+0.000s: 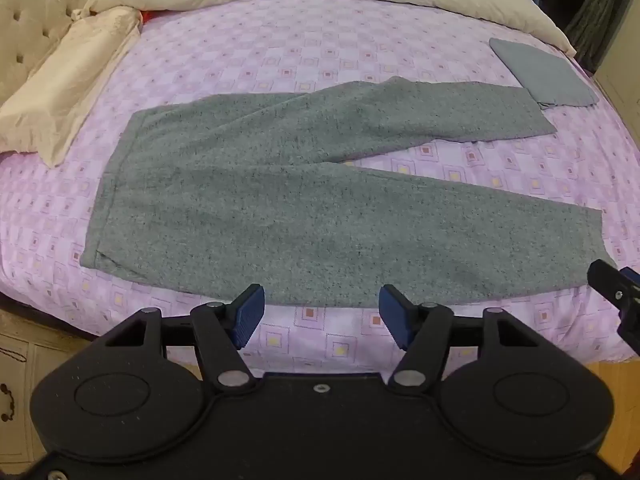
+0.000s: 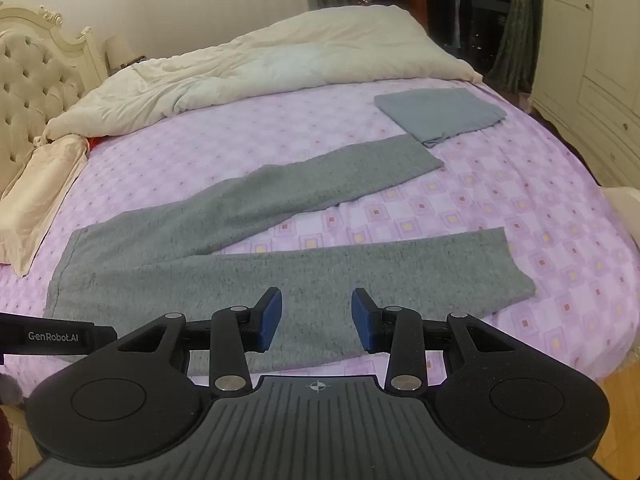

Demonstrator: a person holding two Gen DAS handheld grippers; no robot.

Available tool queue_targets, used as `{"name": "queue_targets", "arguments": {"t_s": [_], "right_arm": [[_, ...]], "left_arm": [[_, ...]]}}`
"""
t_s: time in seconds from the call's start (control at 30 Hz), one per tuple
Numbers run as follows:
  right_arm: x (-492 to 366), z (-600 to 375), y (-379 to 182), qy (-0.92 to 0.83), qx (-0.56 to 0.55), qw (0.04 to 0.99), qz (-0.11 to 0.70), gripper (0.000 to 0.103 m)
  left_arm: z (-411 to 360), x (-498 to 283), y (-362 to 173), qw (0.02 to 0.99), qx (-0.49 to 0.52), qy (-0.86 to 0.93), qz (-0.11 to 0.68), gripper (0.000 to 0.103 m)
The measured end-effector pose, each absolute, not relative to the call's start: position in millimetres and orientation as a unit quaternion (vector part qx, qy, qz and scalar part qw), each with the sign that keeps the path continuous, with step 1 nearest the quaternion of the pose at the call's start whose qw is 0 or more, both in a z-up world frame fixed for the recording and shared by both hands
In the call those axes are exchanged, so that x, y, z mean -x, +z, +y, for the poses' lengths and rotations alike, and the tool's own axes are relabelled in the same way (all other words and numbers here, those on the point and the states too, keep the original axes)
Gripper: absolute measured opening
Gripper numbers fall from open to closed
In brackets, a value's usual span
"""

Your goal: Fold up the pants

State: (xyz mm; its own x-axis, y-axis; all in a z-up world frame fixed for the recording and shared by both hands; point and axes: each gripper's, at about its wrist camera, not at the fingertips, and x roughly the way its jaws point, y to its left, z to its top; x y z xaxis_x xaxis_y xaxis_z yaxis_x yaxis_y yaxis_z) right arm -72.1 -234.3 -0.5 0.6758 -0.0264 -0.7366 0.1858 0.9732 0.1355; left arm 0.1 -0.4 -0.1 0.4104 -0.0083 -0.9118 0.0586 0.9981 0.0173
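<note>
Two legs of the grey pants [image 1: 304, 208] lie spread apart in a V on the bed [image 1: 280, 64], flat on the pink checked sheet, with the waistband toward the pillow side and the cuffs toward the other side. No fold shows anywhere in them: the legs are not yet brought together, so the task looks to be at its very start, with the lengthwise fold and the crosswise folds all left to do.

Just past the far cuff sits a folded blue-grey cloth [image 2: 438, 114], its corner touching or slightly overlapping that cuff; it may be an earlier finished piece, though that is a guess.

Both tongs hang above the near edge of the pants and grip nothing. The left tongs [image 1: 322, 316] stand wide open over the near leg's edge and the sheet. The right tongs [image 2: 317, 316] are open somewhat less, with the near leg's fabric seen between the blue pads but not pinched.

Farther out, a cream duvet [image 2: 280, 64] is bunched along the far side of the bed, a pillow [image 1: 68, 92] lies beside the tufted headboard [image 2: 32, 92], and wardrobes stand beyond.
</note>
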Motion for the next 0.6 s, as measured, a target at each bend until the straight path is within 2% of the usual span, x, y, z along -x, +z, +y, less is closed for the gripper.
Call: {"name": "queue_targets", "arguments": {"t_s": [0.6], "right_arm": [[70, -226, -4, -0.052, -0.107, 0.907, 0.405, 0.037]], "left_arm": [[5, 2, 0, 0.84, -0.026, -0.026, 0.541, 0.065]]}}
